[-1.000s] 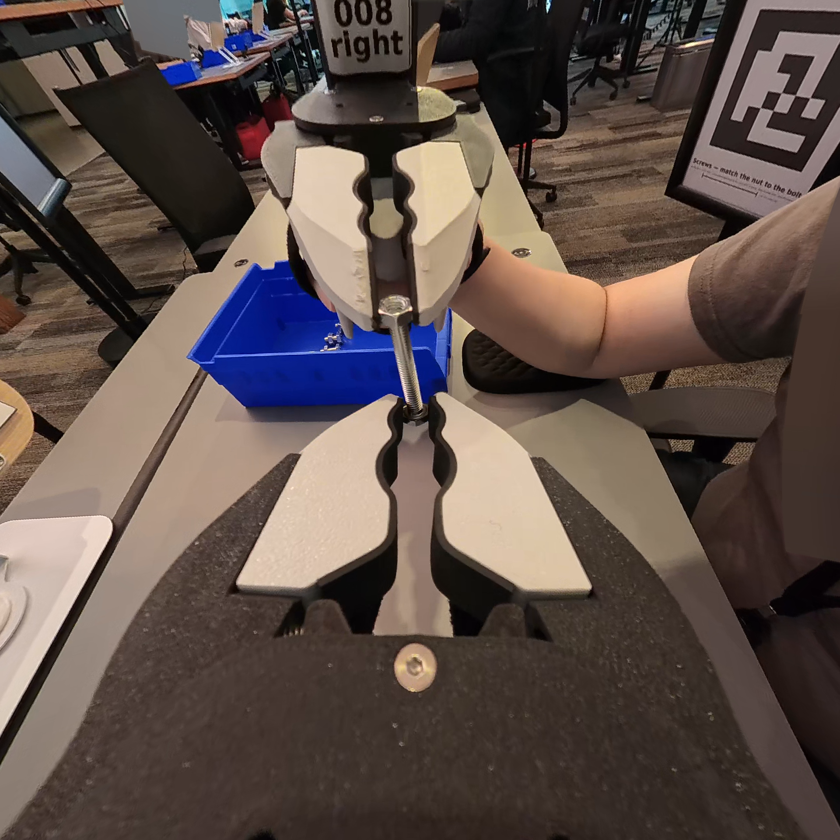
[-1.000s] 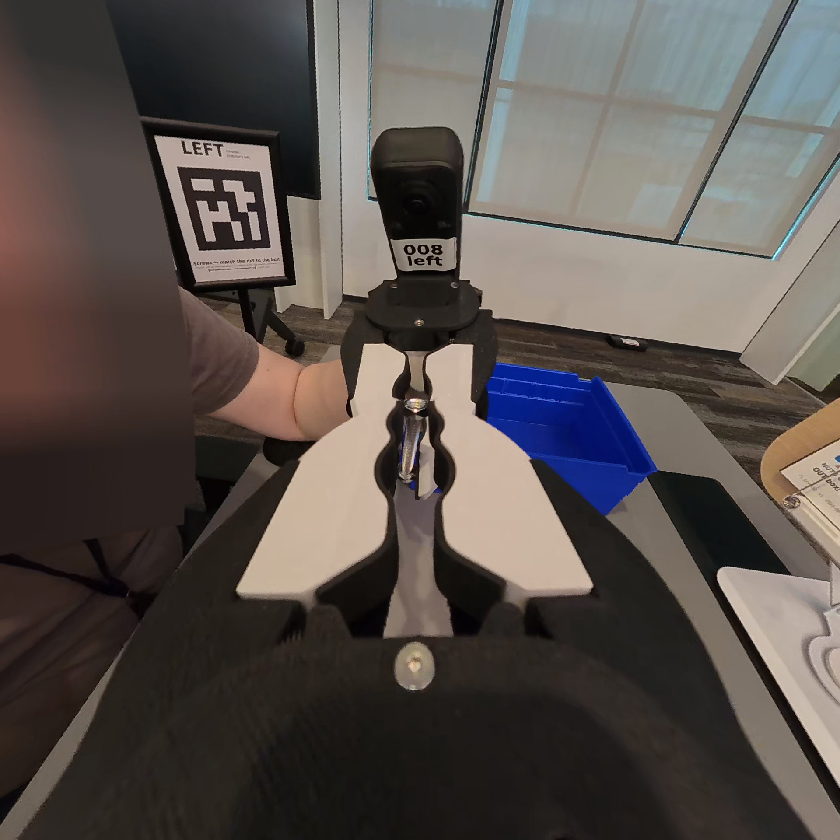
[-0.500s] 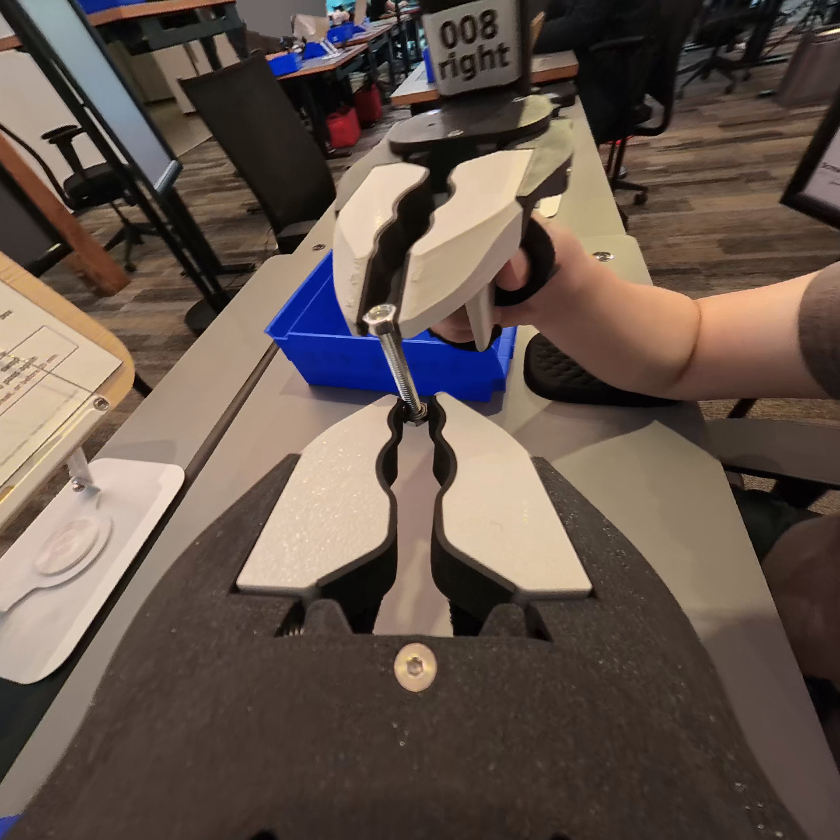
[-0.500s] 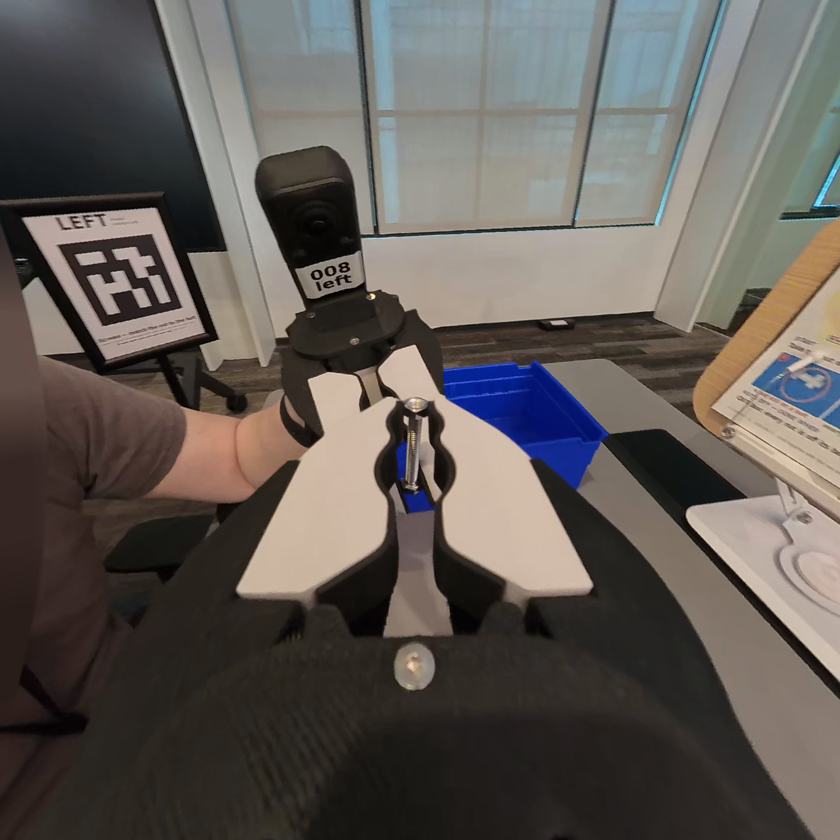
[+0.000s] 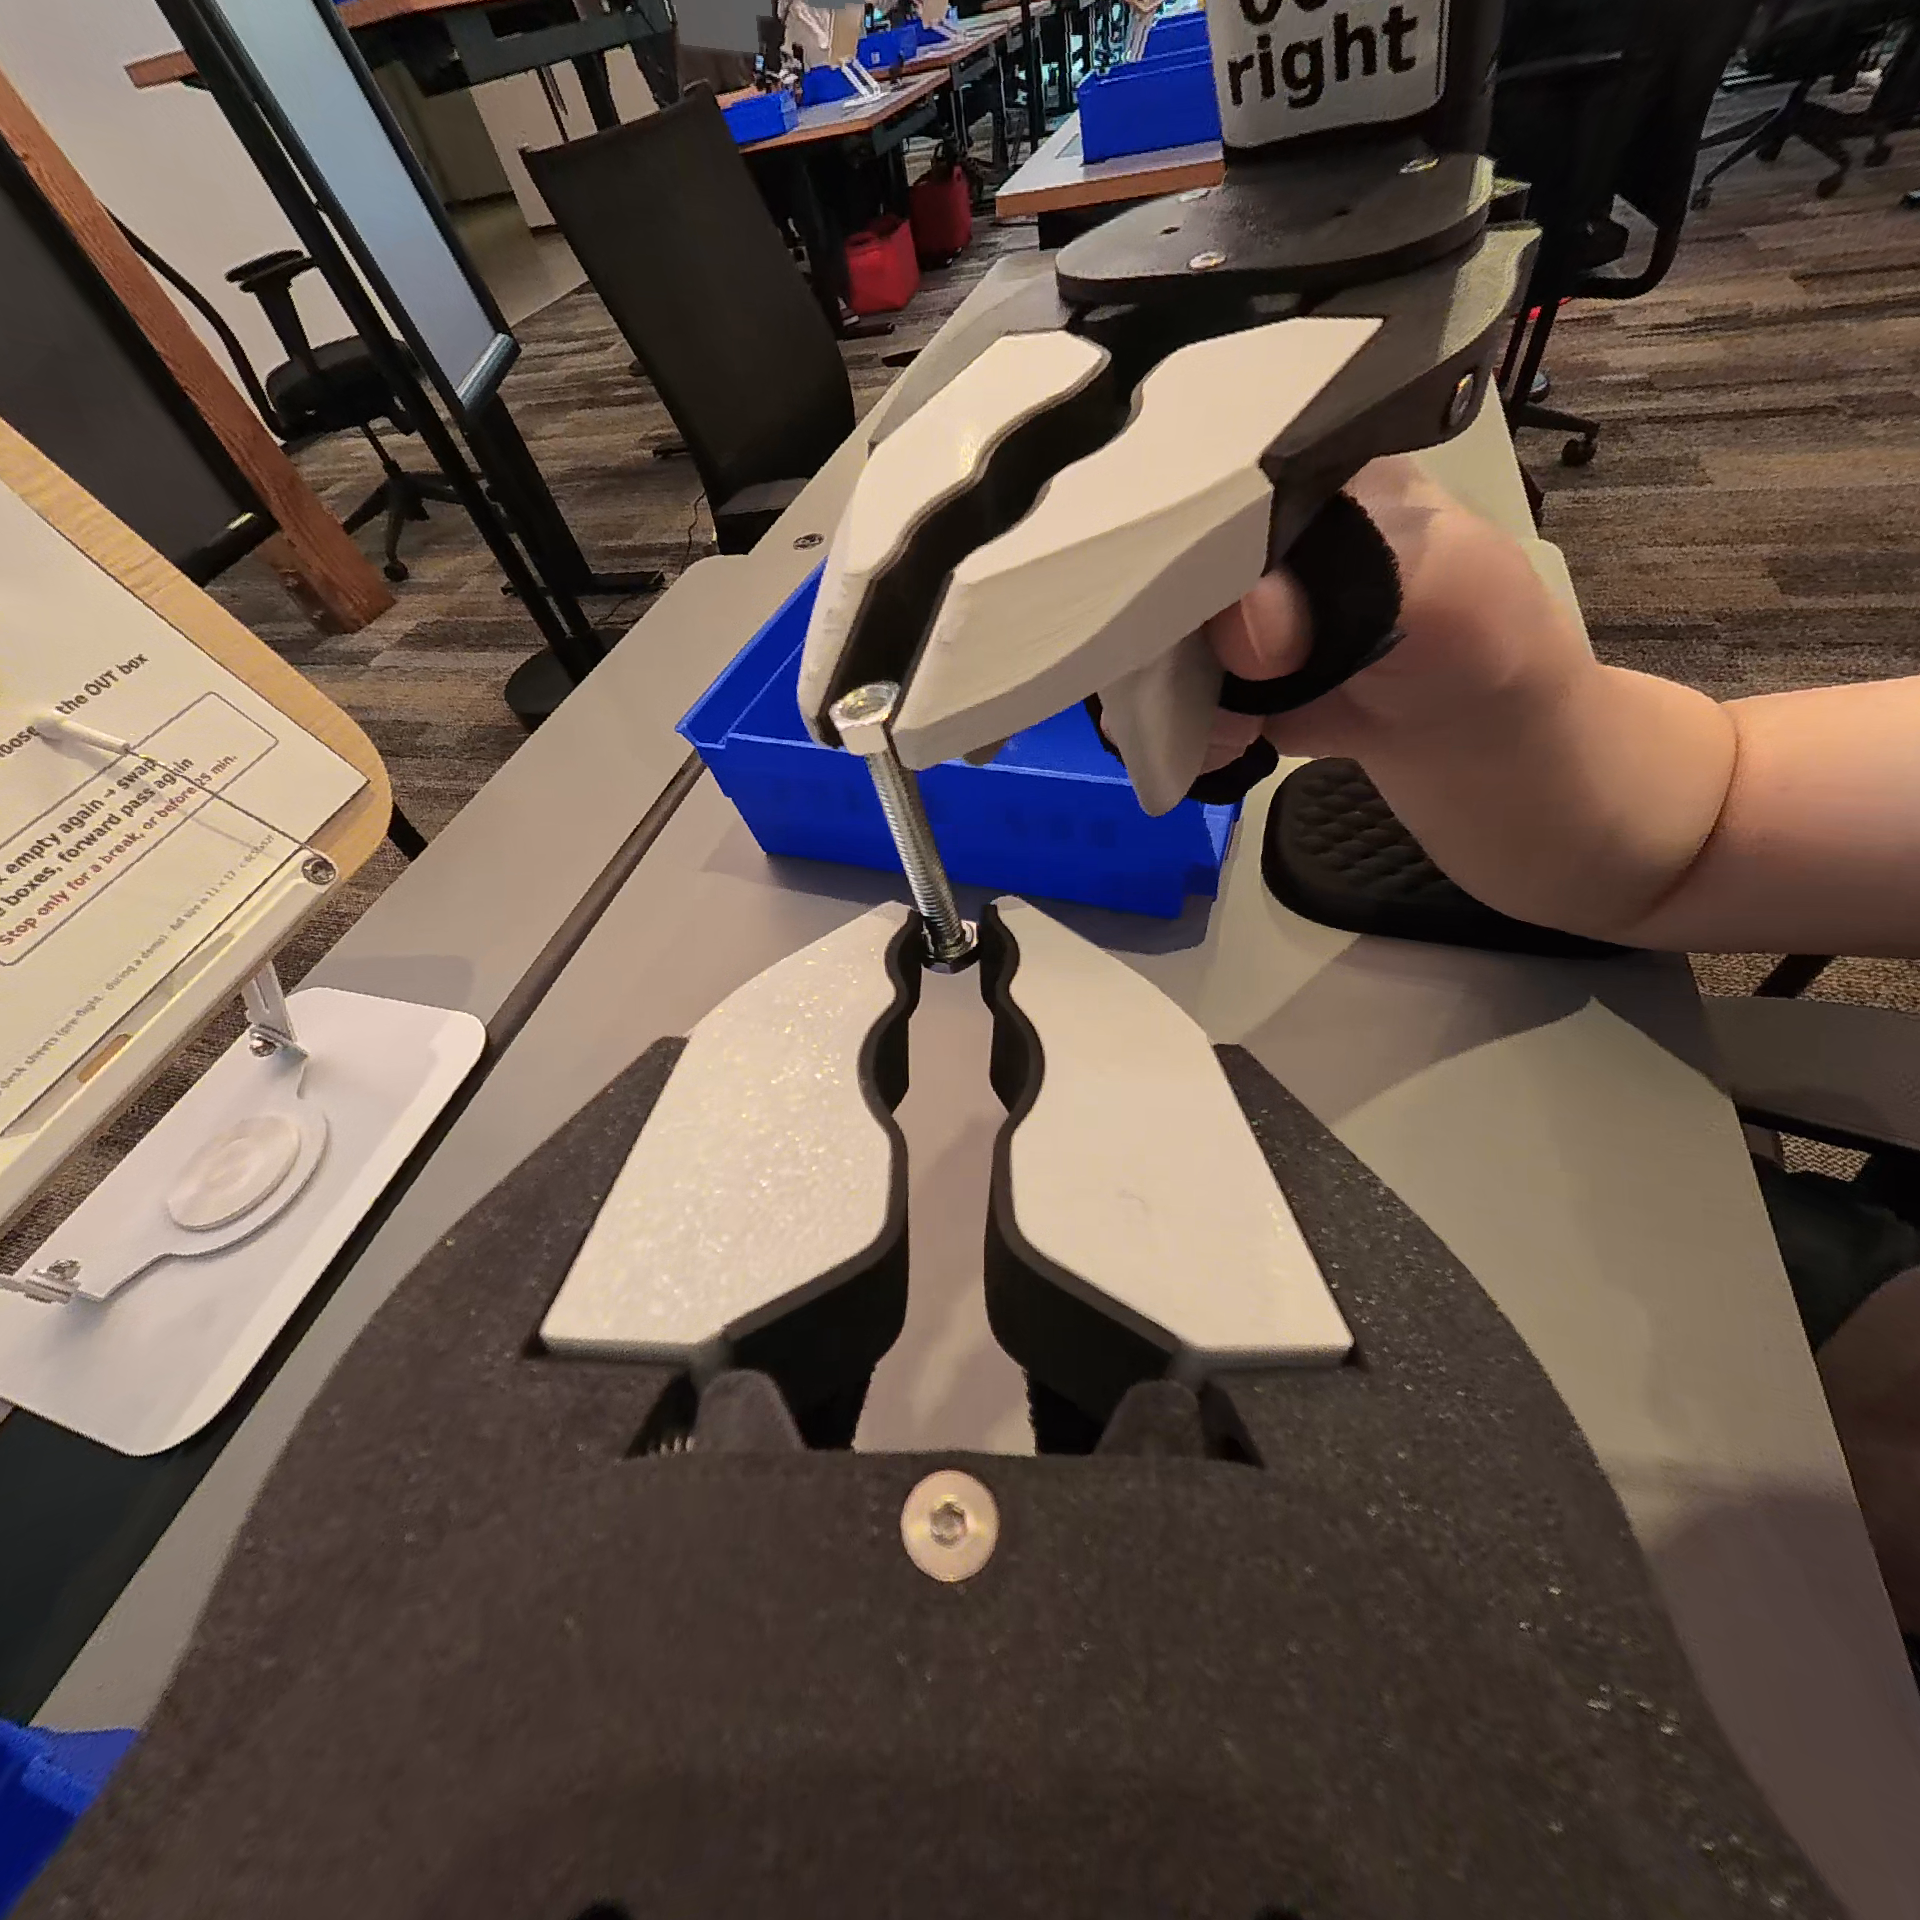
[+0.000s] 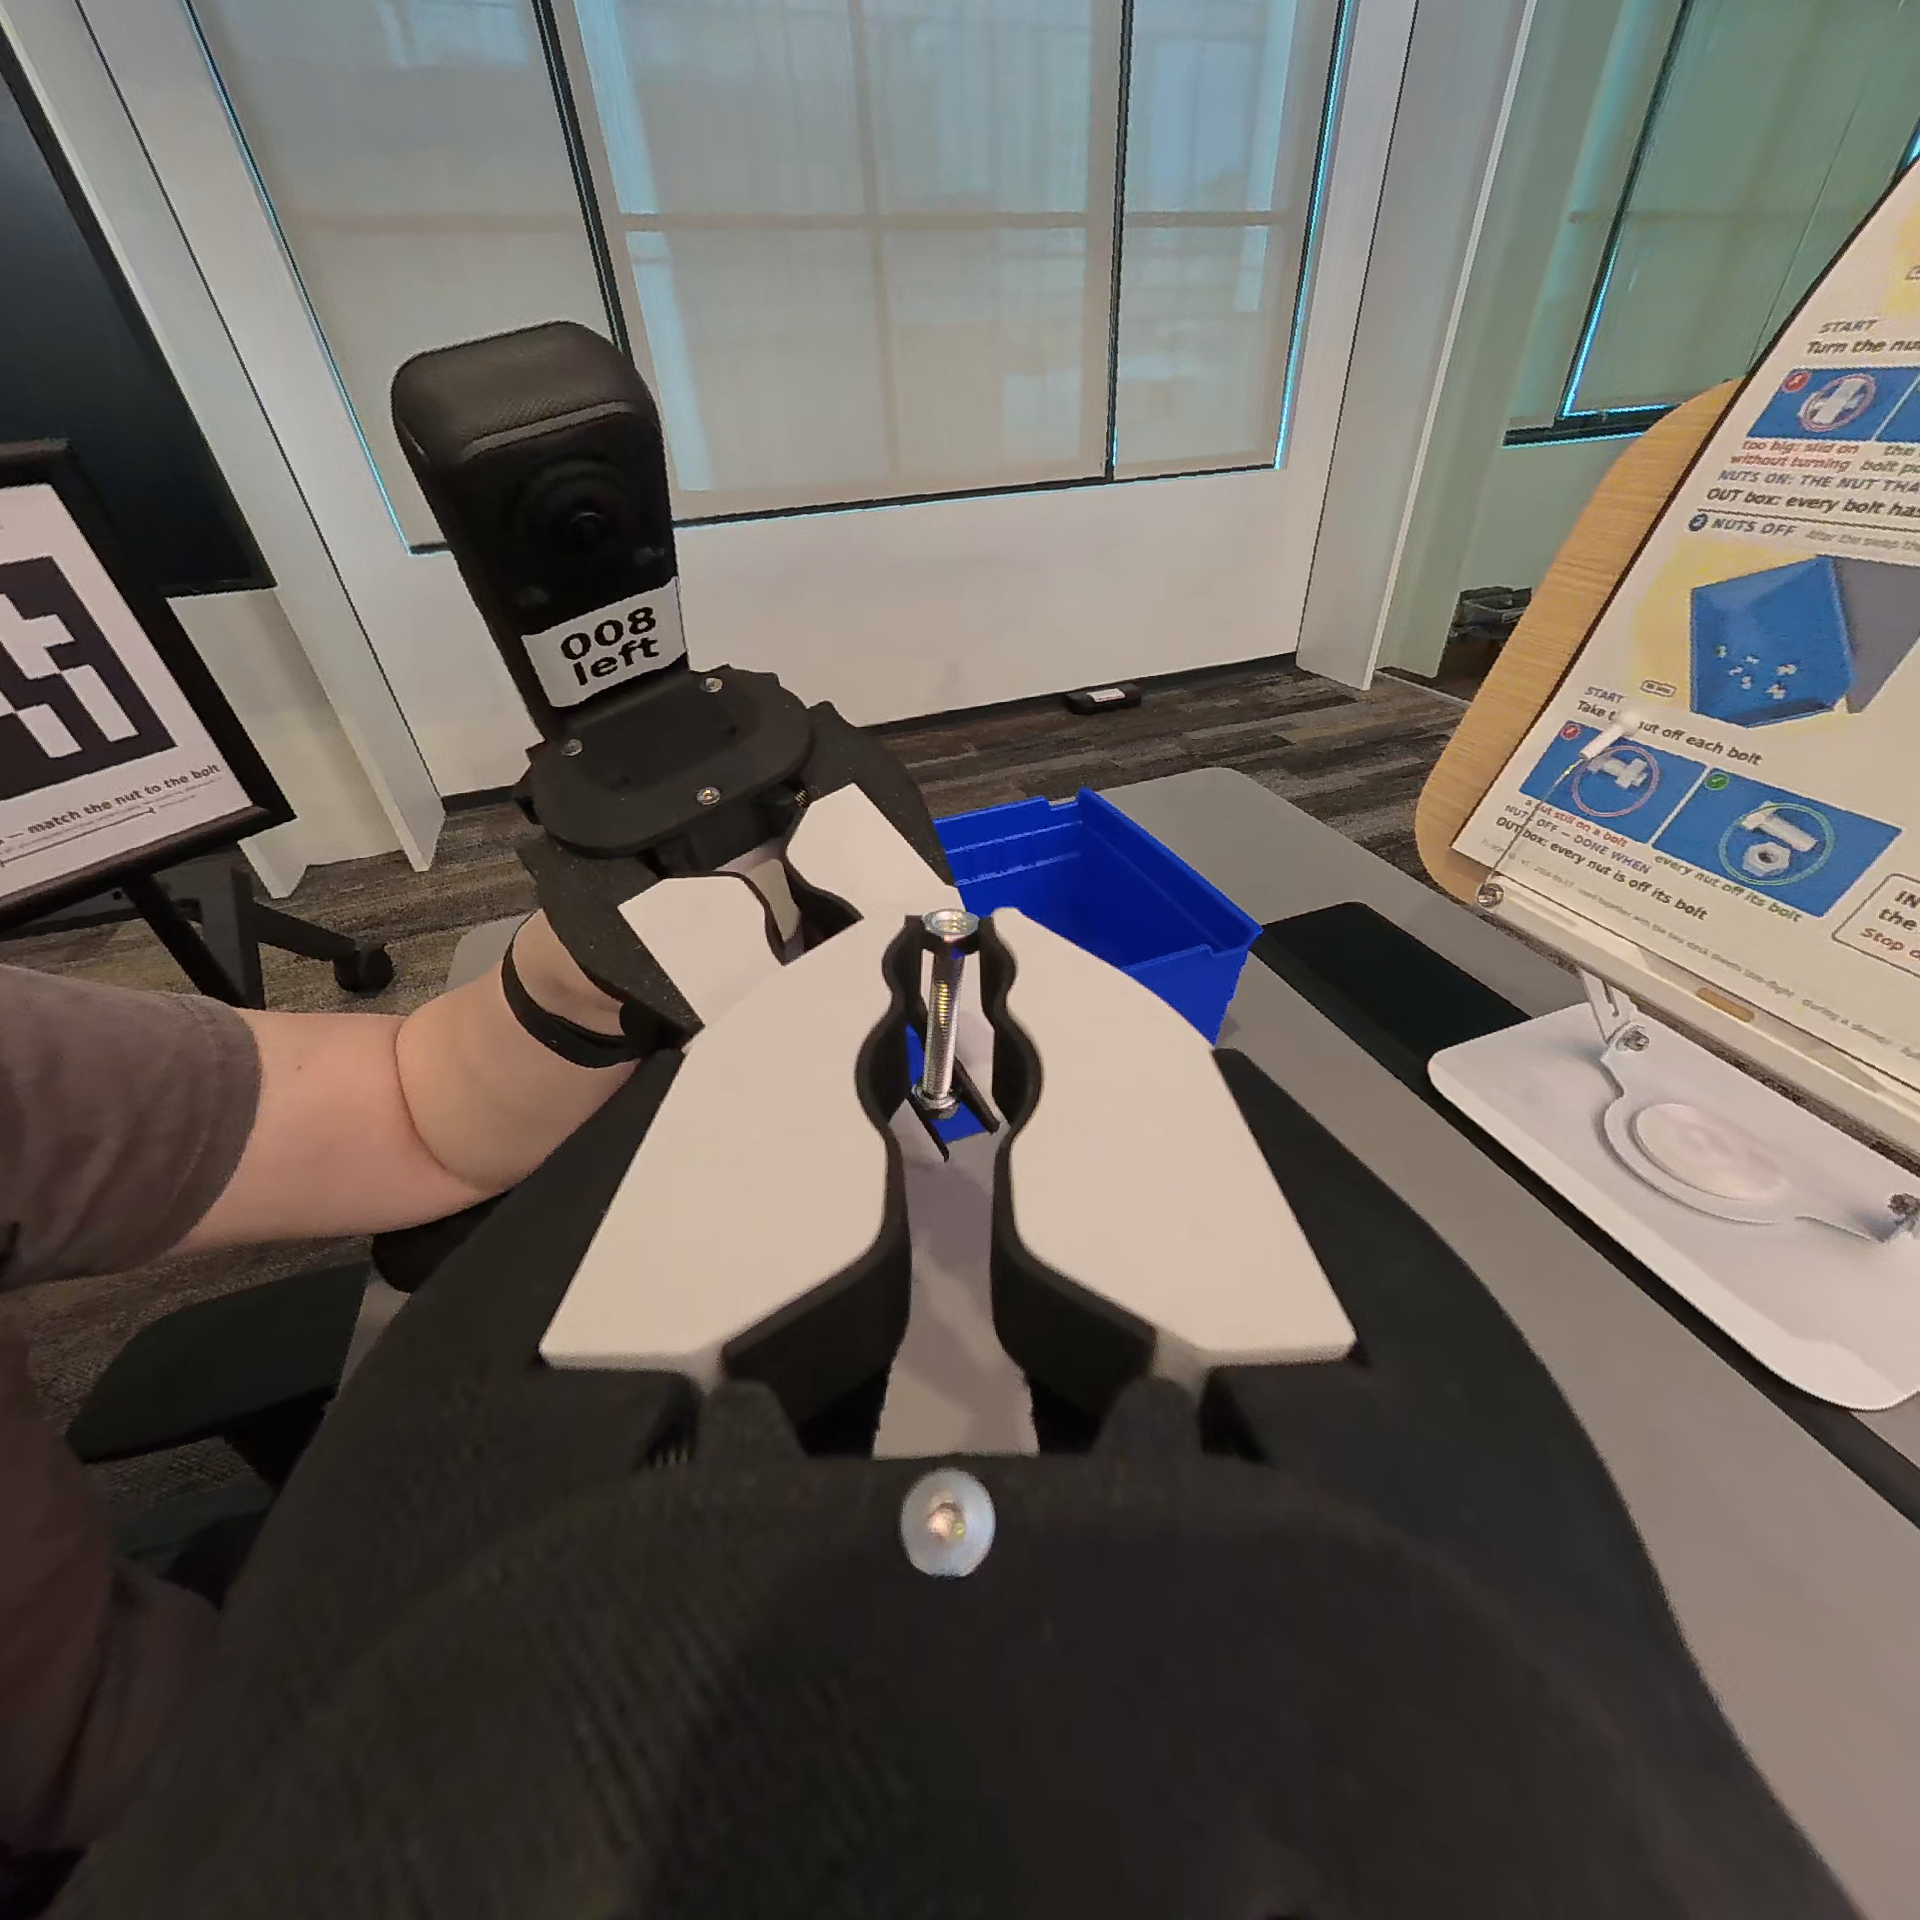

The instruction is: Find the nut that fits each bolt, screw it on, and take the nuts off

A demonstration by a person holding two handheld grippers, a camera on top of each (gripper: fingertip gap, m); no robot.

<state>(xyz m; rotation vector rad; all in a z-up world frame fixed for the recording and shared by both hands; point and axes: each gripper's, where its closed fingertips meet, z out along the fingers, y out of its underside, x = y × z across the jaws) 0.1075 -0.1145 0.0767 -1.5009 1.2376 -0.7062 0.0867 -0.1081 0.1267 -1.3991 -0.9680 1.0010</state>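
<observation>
- Bolt (image 5: 914, 821) stands mid-frame in the left wrist view, its lower end in a nut (image 5: 948, 948) pinched by the left tongs (image 5: 951, 935).
- Right tongs (image 5: 868, 717) clamp its head, above a blue bin (image 5: 997, 821) on the surface (image 5: 582, 935).
- Judged step: threading; next, twist while staying aligned.

Wrist cams face each other close-up; both show blue bin (image 5: 966, 821).
</observation>
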